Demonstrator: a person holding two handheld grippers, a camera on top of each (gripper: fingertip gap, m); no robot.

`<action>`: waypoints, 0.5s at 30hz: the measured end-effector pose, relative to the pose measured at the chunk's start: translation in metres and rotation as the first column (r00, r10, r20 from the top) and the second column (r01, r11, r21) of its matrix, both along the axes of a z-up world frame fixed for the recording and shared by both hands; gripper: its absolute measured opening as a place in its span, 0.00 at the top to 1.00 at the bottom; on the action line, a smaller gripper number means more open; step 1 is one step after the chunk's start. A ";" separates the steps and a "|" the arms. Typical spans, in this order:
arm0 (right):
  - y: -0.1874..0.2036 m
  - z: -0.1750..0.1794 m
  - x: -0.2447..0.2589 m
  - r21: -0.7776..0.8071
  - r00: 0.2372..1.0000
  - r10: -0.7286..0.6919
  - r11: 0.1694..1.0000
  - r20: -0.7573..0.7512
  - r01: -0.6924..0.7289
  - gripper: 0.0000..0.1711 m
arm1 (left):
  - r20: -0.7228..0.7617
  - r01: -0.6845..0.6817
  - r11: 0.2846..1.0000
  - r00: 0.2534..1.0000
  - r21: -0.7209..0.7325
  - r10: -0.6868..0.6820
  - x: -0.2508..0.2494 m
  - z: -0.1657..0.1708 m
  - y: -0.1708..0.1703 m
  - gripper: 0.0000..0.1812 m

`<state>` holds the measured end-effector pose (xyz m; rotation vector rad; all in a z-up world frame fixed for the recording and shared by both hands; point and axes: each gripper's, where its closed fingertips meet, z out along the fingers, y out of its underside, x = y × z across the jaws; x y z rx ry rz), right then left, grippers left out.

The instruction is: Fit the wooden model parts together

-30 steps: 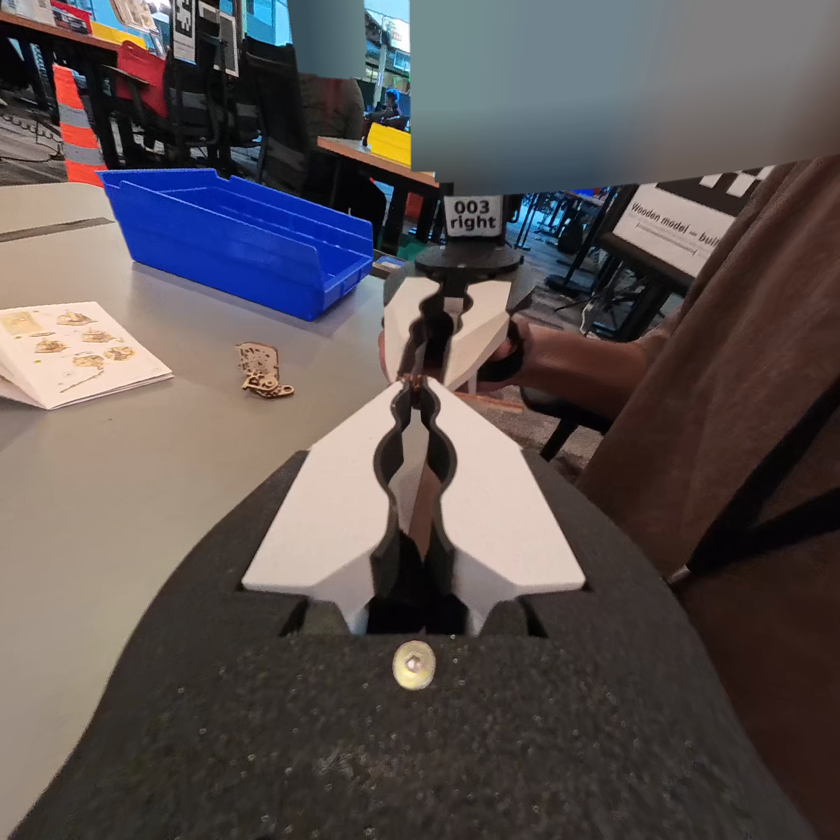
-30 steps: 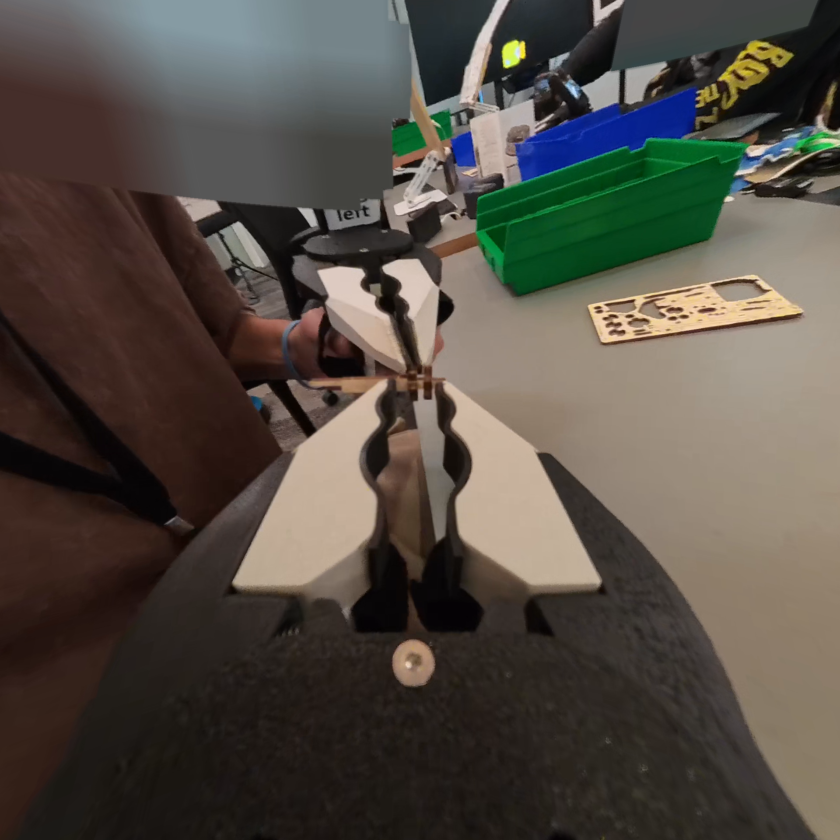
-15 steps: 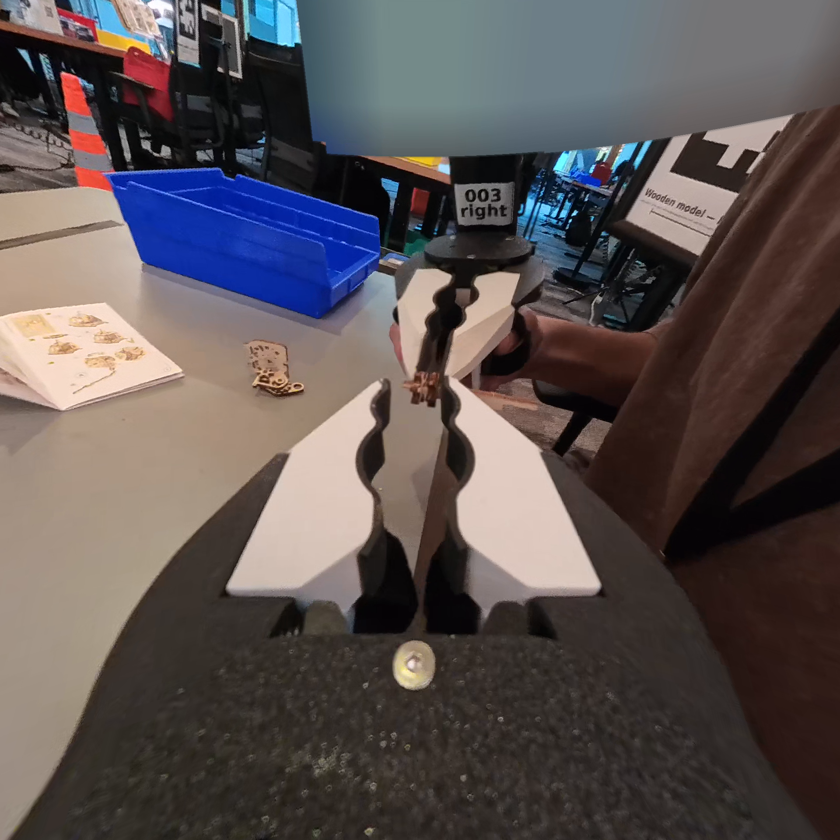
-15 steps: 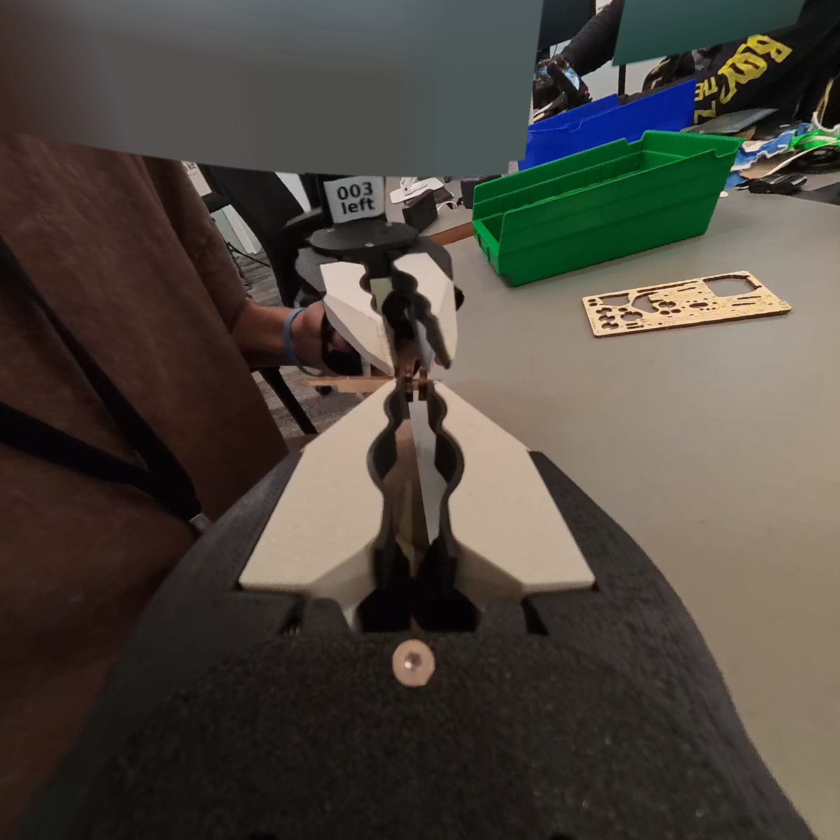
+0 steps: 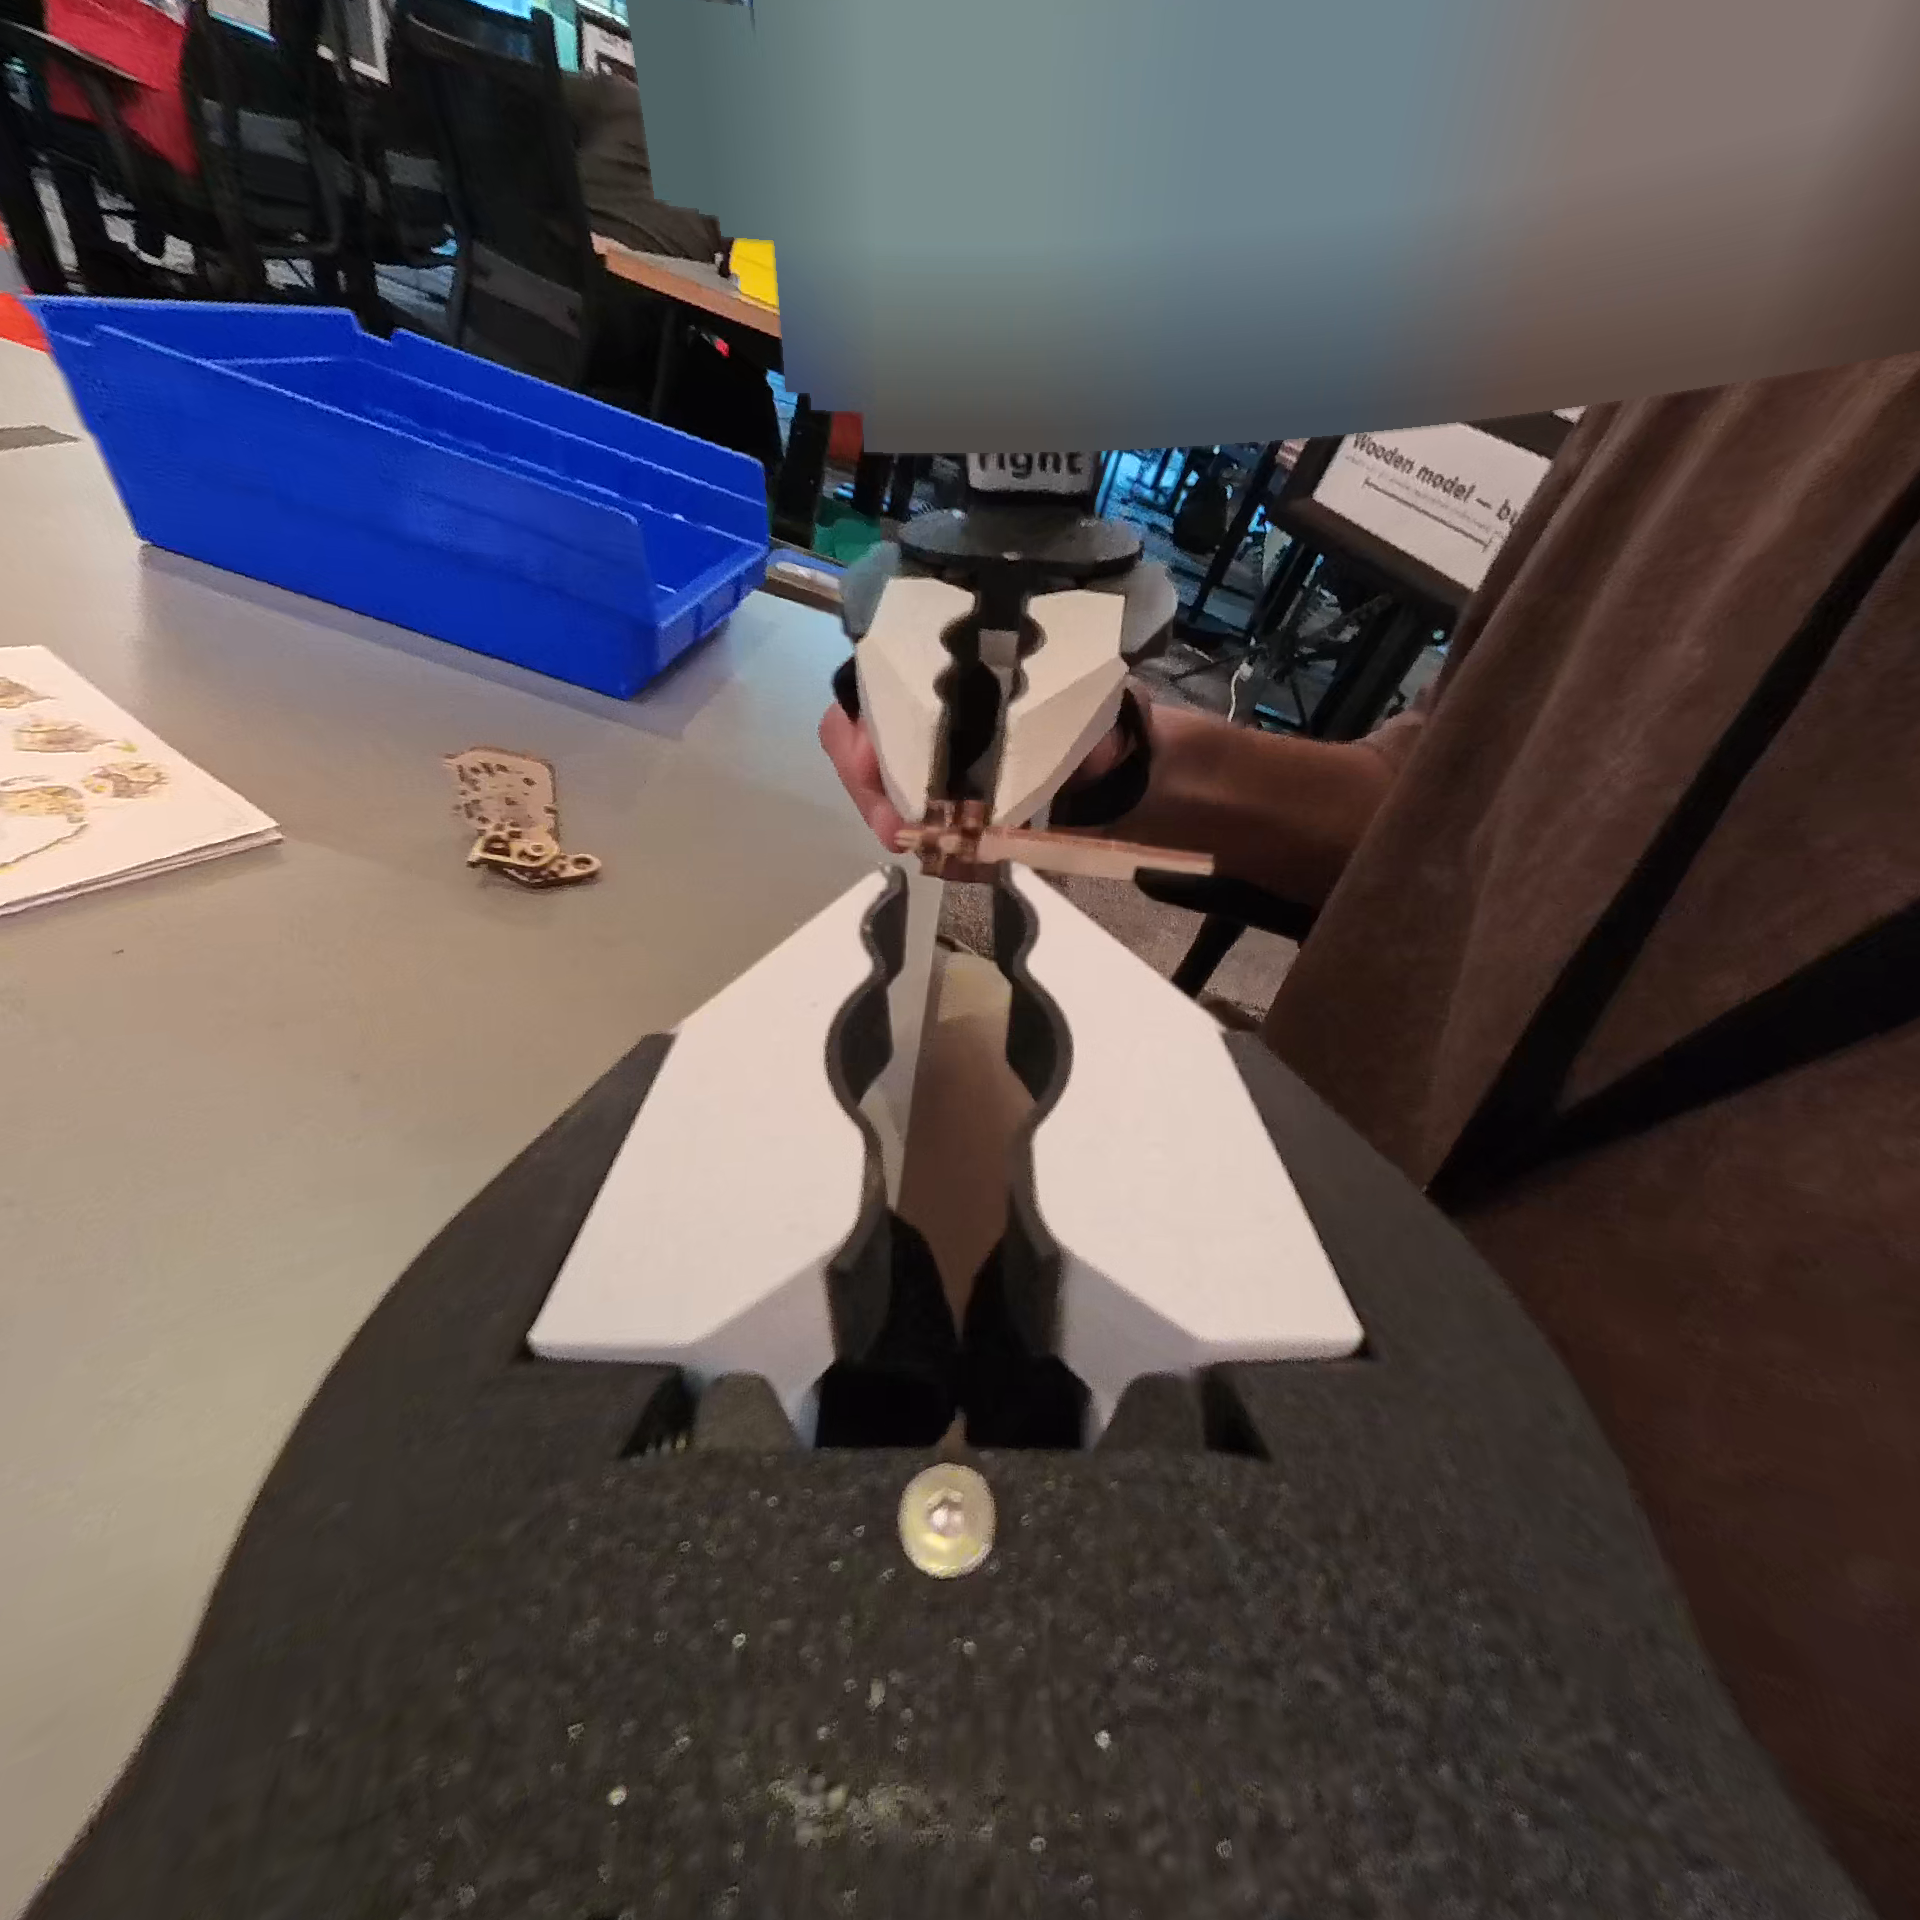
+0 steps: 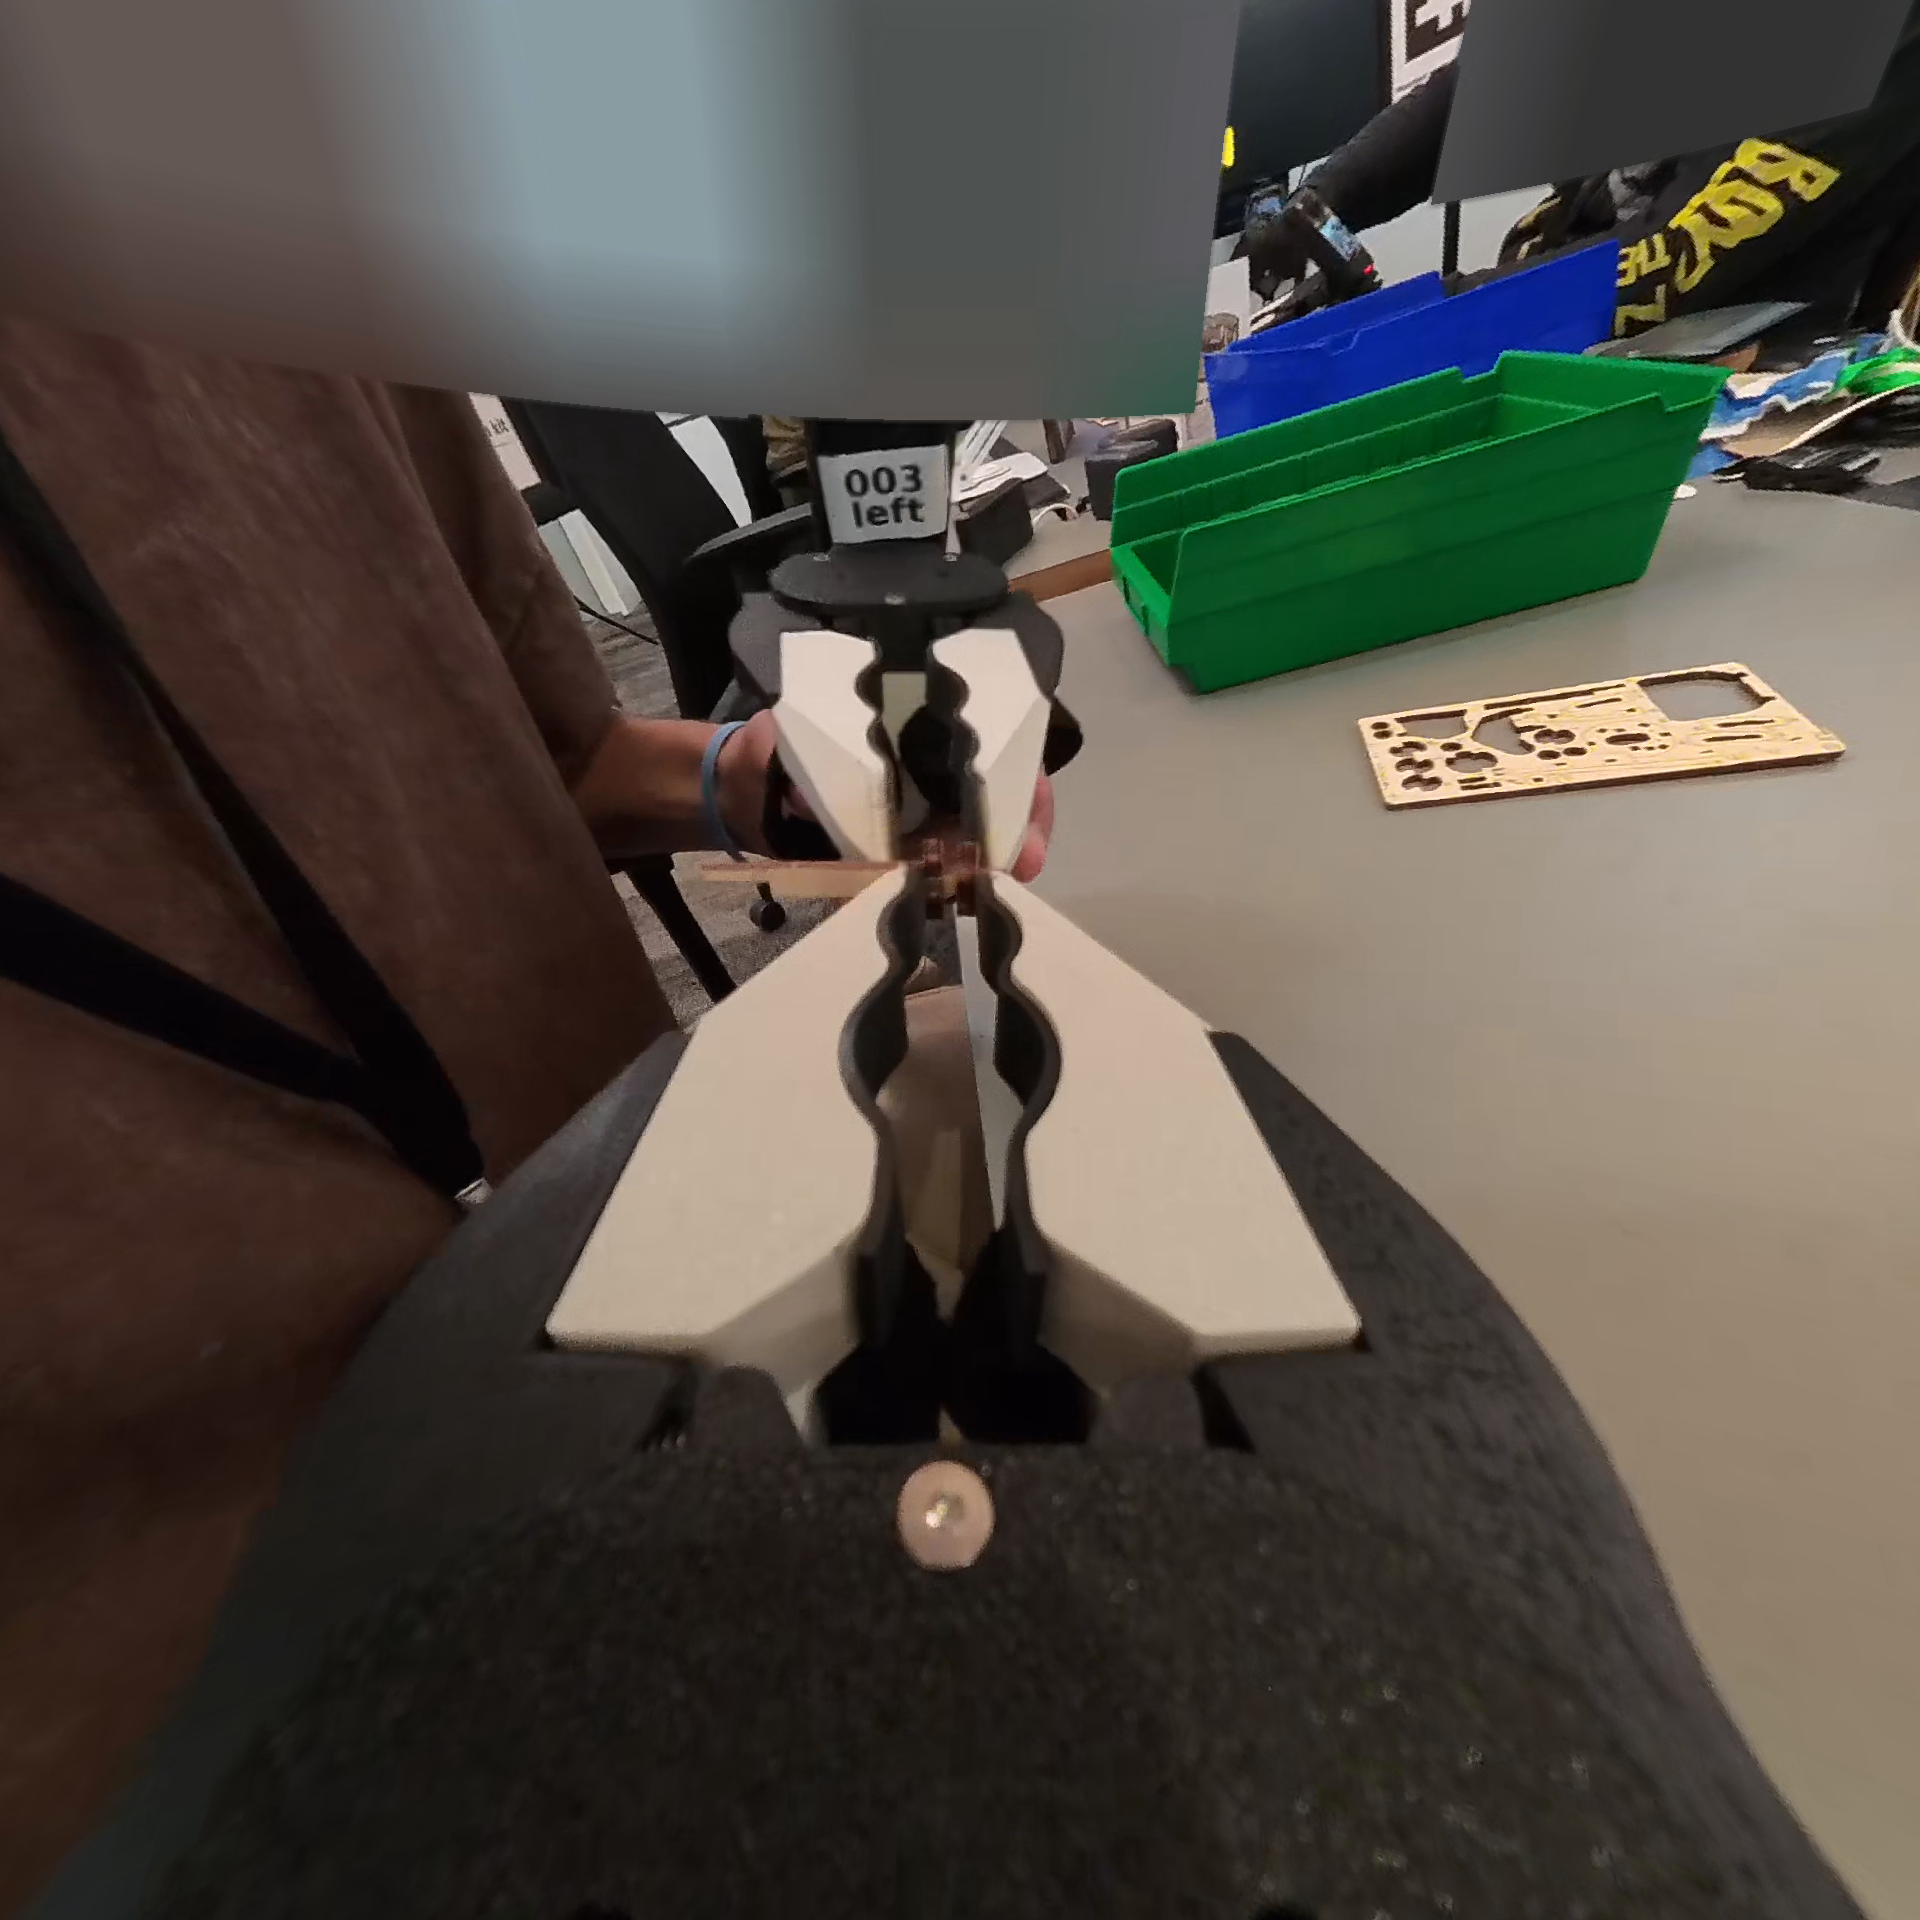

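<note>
The grey table [image 5: 260,1091] fills the left half of the left wrist view and the right half of the right wrist view. A person's brown sleeve [image 5: 1662,831] takes the right side of the left wrist view. A blue bin [image 5: 416,488] sits on the table at upper left of that view; a green bin [image 6: 1392,540] sits at upper right of the right wrist view, with a punched-out wooden sheet [image 6: 1600,732] lying flat just below it. A white instruction booklet [image 5: 94,779] lies at the left edge of the left wrist view, and a small wooden gear piece [image 5: 514,821] lies near it, toward centre.

The left gripper [image 5: 948,883] sits at centre frame with its fingers parted and nothing between them. Just above it, the right gripper [image 5: 961,821] is closed onto the small wooden model assembly [image 5: 956,844], held above the table edge, with a thin wooden stick [image 5: 1112,854] pointing right from it.
</note>
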<state>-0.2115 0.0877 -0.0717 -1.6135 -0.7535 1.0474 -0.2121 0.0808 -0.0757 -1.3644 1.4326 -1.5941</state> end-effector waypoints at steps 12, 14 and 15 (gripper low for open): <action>-0.007 0.001 -0.005 -0.035 0.997 0.066 0.997 -0.045 -0.068 0.95 | 0.024 0.014 1.000 1.000 0.002 -0.014 -0.001 0.005 -0.006 0.95; -0.007 0.005 -0.005 -0.030 0.995 0.071 0.997 -0.066 -0.073 0.95 | 0.036 0.013 1.000 0.999 0.003 -0.013 -0.001 0.008 -0.007 0.95; -0.008 0.006 -0.006 -0.033 0.994 0.076 0.996 -0.077 -0.079 0.95 | 0.036 0.016 1.000 0.999 -0.003 -0.016 -0.002 0.009 -0.007 0.96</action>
